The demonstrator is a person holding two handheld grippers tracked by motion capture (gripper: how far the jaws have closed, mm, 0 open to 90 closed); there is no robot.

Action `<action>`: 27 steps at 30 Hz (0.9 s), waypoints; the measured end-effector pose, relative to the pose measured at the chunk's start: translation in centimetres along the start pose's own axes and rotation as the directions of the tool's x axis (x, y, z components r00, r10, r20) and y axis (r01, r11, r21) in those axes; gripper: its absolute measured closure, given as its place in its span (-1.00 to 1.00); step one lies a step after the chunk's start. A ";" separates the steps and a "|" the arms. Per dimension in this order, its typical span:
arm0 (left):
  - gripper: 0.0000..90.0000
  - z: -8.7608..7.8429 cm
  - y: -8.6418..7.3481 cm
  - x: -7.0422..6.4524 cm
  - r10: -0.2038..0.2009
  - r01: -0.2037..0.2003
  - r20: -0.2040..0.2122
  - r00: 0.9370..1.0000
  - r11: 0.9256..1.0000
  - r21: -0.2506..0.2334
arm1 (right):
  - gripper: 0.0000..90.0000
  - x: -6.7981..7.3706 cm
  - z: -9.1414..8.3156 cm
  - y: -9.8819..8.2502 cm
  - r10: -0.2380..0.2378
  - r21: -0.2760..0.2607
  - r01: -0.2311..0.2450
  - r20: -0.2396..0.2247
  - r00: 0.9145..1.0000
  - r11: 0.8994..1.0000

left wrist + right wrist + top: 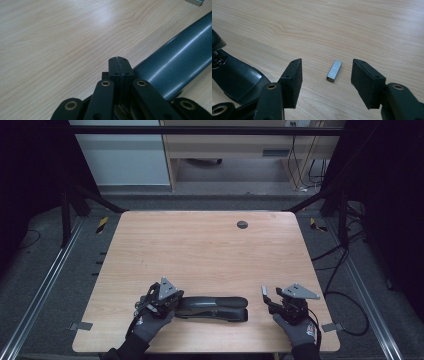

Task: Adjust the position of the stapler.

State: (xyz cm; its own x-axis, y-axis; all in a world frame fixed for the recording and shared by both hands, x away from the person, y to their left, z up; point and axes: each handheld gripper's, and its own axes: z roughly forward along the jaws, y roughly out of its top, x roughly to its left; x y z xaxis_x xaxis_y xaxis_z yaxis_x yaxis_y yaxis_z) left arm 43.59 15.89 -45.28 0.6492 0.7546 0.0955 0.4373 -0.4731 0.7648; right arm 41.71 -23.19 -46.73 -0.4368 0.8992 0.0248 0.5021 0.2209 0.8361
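I counted one dark stapler (212, 308) lying flat near the table's (200, 250) near edge, and one small metal bar of staples (334, 71) just off its right end, apart from it. My left gripper (119, 65) sat at the stapler's left end, jaws clenched together on nothing. My right gripper (325, 82) rested right of the stapler, jaws released, the staple bar lying between them untouched. One dark round hole (242, 224) lay well beyond the stapler.

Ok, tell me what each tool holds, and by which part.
Nothing. Left tool is shut empty beside the black stapler; right tool is open around the small silver staple block.
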 end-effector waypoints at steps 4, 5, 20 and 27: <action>1.00 1.2 0.3 -0.1 0.004 -0.004 -0.010 1.000 1.000 0.012 | -0.05 -0.1 0.0 0.0 -0.004 -0.002 0.004 0.002 1.000 1.000; 1.00 1.3 0.3 -0.1 0.007 -0.006 -0.013 1.000 1.000 0.016 | -0.05 -0.1 0.0 0.0 -0.004 -0.002 0.004 0.002 1.000 1.000; 0.99 0.9 -0.2 0.2 -0.002 0.003 -0.023 1.000 1.000 0.030 | -0.05 -0.2 -0.1 0.0 0.001 -0.008 -0.001 -0.003 1.000 1.000; 0.66 -0.4 -0.1 1.2 -0.026 0.025 -0.084 0.996 1.000 -0.016 | 0.06 -0.2 -0.3 0.0 0.012 -0.018 -0.012 -0.011 1.000 1.000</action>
State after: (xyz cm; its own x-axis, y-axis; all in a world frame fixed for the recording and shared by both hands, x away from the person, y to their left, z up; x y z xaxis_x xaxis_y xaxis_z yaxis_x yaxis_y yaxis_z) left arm 44.10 17.07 -45.00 0.5828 0.8024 0.1286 0.4433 -0.4465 0.7773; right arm 41.60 -23.50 -46.53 -0.4392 0.8974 0.0412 0.4937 0.2028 0.8457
